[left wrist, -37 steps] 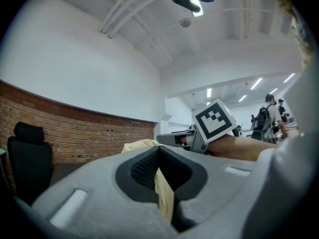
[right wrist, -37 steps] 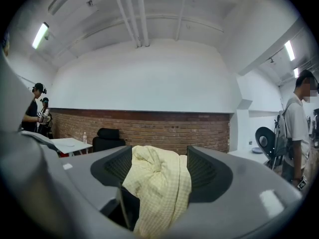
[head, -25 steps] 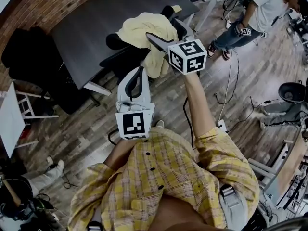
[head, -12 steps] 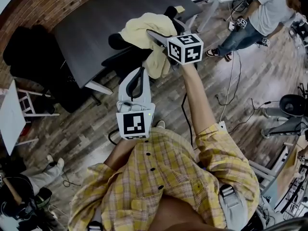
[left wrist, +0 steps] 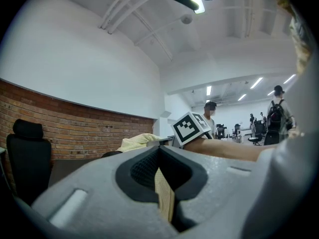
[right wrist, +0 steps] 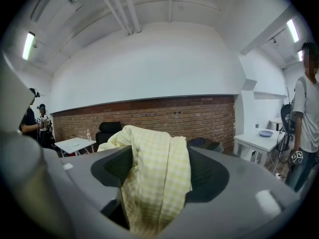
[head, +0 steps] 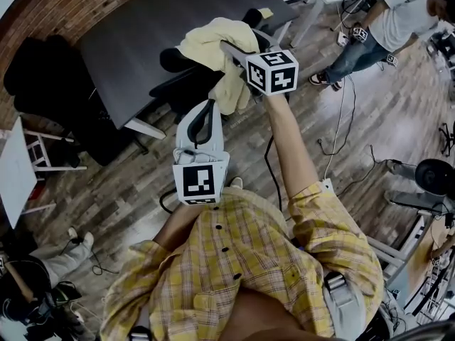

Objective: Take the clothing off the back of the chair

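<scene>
Wood-plank flooring (head: 355, 119) fills most of the head view, with a dark grey table (head: 142, 34) at about 11 o'clock from the person and a black office chair (head: 178, 85) drawn up to it at 12 o'clock. A pale yellow piece of clothing (head: 213, 45) is draped over the chair's back, with a loose part hanging down its near side. Another person (head: 387, 20) is seen standing at 2 o'clock, well apart from the chair, and cables (head: 334, 141) are trailed across the floor between.

The right gripper (head: 229, 48) is held out at arm's length to the chair back, and in its own view its jaws are seen pinched on a bunched fold of the checked fabric (right wrist: 157, 178). The left gripper (head: 201, 116) is kept close to the body at 12 o'clock, short of the chair. Its jaws are pressed together with only a thin tan strip at the seam, which cannot be identified.

The garment is judged to be gripped but not yet lifted clear. Only one fold is held, so the rest could be dragged down by its own weight and the fold pulled out of the jaws. If it is drawn sideways rather than upward, the cloth could be caught on the top of the chair, and the chair could be turned or rolled. Once freed, the hanging end could be dropped onto the floor.
</scene>
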A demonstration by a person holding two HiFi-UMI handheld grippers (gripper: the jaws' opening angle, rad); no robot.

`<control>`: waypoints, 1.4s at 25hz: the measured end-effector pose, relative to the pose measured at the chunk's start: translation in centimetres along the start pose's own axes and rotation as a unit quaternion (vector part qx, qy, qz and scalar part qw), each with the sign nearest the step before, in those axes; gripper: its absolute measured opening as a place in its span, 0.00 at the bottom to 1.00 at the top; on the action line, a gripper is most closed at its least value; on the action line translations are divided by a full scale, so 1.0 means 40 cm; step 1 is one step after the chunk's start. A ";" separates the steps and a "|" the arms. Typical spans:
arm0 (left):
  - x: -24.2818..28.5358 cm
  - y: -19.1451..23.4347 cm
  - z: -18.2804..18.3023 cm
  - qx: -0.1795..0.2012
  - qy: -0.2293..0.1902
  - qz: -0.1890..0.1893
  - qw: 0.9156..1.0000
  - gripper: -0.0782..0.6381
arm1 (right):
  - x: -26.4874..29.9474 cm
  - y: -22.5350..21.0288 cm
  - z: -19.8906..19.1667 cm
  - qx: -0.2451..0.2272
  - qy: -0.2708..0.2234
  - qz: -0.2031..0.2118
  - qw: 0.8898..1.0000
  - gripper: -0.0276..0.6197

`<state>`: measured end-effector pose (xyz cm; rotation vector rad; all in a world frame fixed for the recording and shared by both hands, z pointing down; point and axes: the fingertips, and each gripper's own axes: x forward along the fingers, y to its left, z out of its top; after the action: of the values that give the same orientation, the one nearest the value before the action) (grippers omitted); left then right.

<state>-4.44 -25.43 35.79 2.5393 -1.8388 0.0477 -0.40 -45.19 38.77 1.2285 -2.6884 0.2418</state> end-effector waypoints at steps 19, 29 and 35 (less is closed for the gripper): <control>-0.014 -0.011 -0.001 -0.009 -0.001 -0.005 1.000 0.11 | -0.027 0.004 0.005 0.015 -0.029 -0.012 0.999 0.31; -0.022 -0.011 0.007 -0.009 -0.003 -0.012 1.000 0.11 | -0.076 0.016 0.039 0.011 -0.050 -0.025 0.998 0.29; -0.032 -0.016 0.013 -0.009 -0.006 -0.019 1.000 0.11 | -0.121 0.021 0.061 0.008 -0.068 -0.040 0.997 0.29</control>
<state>-4.22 -24.03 35.25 2.5673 -1.7859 0.0175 1.84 -41.66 35.26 1.4036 -2.7472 0.1752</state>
